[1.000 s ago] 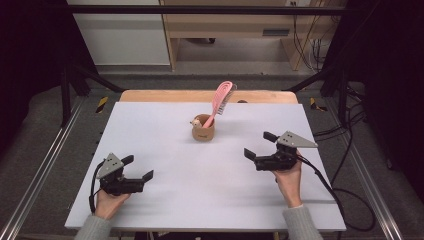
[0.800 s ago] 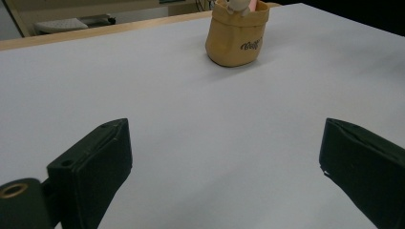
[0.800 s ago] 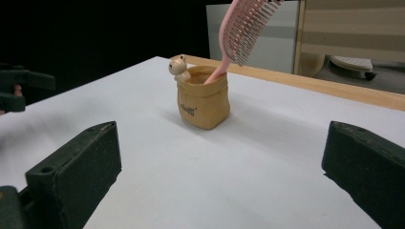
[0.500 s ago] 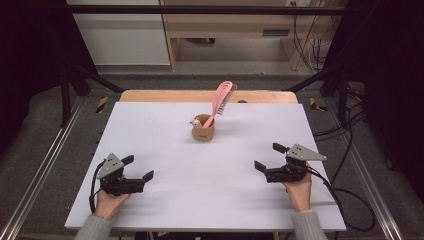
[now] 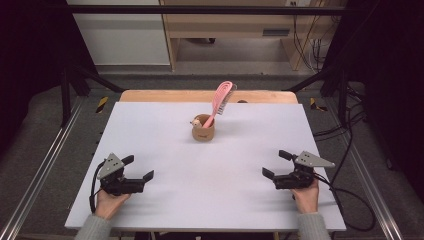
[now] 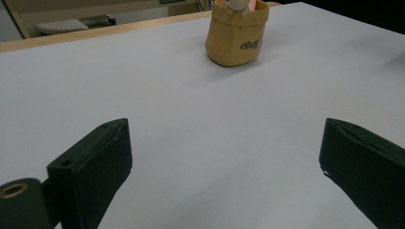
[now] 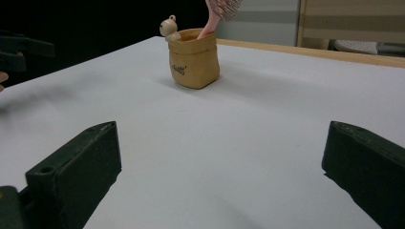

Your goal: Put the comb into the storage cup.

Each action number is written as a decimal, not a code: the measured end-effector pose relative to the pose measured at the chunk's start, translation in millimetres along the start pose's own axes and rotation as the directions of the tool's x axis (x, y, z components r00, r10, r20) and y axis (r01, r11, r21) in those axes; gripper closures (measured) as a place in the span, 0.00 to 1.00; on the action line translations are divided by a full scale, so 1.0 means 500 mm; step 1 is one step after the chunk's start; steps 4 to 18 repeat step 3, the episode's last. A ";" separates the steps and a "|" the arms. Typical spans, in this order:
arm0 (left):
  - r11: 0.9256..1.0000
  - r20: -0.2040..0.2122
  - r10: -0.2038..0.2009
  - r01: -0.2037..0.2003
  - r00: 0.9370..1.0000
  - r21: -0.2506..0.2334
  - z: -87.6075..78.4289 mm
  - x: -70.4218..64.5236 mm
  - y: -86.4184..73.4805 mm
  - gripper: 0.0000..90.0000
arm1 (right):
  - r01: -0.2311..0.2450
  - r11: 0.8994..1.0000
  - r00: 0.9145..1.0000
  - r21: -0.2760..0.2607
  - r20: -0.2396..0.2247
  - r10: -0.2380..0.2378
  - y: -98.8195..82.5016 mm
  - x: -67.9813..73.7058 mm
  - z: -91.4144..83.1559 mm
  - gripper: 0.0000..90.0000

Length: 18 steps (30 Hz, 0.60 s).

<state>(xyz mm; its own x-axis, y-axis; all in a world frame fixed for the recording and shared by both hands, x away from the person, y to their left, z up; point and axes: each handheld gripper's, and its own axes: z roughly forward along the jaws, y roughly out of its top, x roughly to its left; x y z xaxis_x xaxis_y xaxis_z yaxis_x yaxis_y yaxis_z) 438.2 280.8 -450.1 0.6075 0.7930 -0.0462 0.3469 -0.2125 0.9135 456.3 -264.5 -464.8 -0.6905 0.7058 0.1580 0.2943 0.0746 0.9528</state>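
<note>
Black two-jaw left gripper (image 5: 138,168) and its right gripper (image 5: 278,164) twin both sit low near the front edge of the white table (image 5: 165,135), jaws spread wide and holding nothing, probably just parked at rest. Both point inward at the small tan pouch-shaped holder (image 5: 203,130) standing well apart from them, mid-table toward the far side. It keeps a pink hairbrush (image 5: 220,100) leaning upright, with a little cream figure (image 7: 168,27) perched at the rim
</note>
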 end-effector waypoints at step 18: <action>1.000 -0.002 0.001 -0.001 1.000 0.000 0.000 0.001 0.000 0.04 | 0.004 1.000 1.000 -0.012 0.001 -0.004 -0.001 -0.002 -0.007 0.00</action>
